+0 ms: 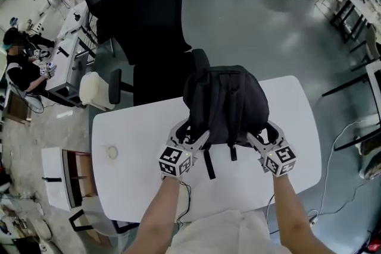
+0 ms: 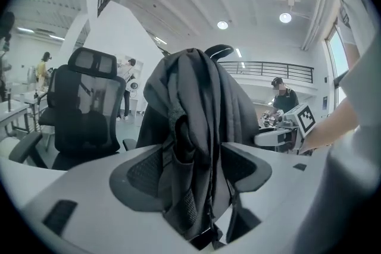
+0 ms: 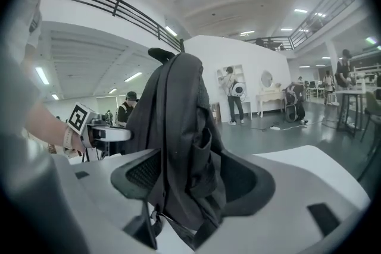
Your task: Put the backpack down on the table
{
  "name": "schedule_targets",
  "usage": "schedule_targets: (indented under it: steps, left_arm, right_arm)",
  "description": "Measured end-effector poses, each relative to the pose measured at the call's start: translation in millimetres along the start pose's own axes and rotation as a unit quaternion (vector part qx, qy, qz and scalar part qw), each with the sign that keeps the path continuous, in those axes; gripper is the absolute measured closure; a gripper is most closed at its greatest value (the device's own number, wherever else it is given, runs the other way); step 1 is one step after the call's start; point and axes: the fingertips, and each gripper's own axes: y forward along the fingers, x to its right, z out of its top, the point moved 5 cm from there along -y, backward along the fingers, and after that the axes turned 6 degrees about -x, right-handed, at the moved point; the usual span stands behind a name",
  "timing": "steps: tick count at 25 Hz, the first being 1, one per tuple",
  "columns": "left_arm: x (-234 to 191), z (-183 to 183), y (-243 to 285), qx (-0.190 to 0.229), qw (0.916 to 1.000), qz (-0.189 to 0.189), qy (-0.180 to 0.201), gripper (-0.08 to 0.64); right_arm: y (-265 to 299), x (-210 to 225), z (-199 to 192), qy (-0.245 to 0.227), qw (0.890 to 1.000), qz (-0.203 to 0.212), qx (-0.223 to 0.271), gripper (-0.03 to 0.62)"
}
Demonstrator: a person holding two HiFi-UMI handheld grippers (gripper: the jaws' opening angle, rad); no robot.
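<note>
Bare forearms reach over the near edge of the white table, one gripper in each hand. The black backpack sits upright on the table top toward its far edge, its fabric slumped in folds, with a loose strap trailing from its near side across the white surface.

The left gripper is at the backpack's near left corner. Its jaws are spread wide and dark fabric hangs loosely between them, unclamped. The right gripper is at the near right corner, also released, with folds of the bag between its parted jaws.

Left of the backpack, well apart, a small pale ring lies on the table. Beyond the backpack, just past the table's far edge, stands a black office chair.
</note>
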Motion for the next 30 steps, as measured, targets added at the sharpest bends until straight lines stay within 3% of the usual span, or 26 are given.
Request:
schedule_targets:
  steps: [4,13,15,18,30]
  left_arm:
    - [3,3,-15,0.005,1.0,0.008,0.001,0.254]
    - [11,12,-55,0.022,0.9993,0.03,-0.002,0.392]
    - [15,17,-64,0.029,0.9991,0.03,0.0,0.42]
    - [20,24,-77,0.041,0.9988,0.027,0.004,0.446]
    - [36,49,-137,0.093,0.9946,0.031,0.034,0.497]
  right_arm:
    - [-15,-3,2,0.006,1.0,-0.017,0.012,0.282]
    - [-50,-17,23,0.015,0.997,-0.048,0.054,0.287]
    - [-58,-27,29,0.004,0.997,-0.045,0.064,0.378]
    - [-67,-41,37,-0.013,0.996,-0.038,0.075,0.43]
    - [-100,-91,65,-0.044,0.991,-0.031,0.124,0.554]
